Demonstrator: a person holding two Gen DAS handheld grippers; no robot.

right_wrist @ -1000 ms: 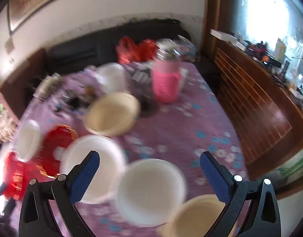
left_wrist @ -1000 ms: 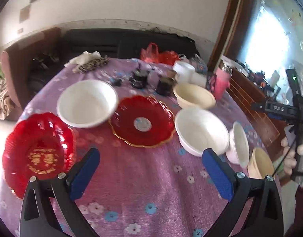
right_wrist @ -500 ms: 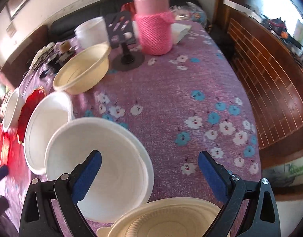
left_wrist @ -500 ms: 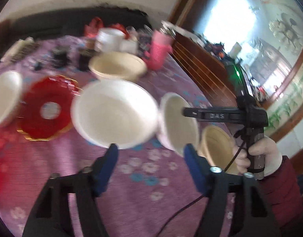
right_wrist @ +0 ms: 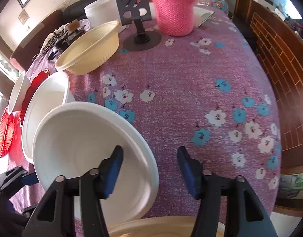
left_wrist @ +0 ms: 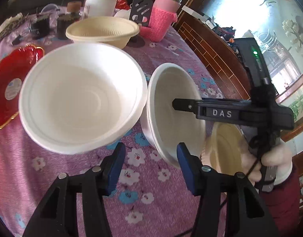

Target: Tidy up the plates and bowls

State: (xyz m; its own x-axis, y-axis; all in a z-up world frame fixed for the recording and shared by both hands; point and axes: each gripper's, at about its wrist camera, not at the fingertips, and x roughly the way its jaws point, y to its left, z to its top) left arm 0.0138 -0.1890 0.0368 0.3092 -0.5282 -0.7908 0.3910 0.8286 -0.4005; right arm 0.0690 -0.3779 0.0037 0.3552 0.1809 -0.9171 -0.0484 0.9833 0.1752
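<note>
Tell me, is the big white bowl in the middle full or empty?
Empty. The left wrist view looks straight into the big white bowl: only its bare white inside and bottom rings show, no food or liquid.

The cream ribbed bowl (right_wrist: 163, 227) at the bottom edge is cut off. The right gripper's black body (left_wrist: 240, 112) hides part of the tilted white foam bowl (left_wrist: 171, 106).

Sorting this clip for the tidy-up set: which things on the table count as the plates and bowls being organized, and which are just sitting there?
Part of the job:
- large white bowl
- smaller white bowl
- far cream bowl
- near cream bowl
- red plate

Just lying about:
- pink knitted flask
- black phone stand
- white tub
- dark jars
</note>
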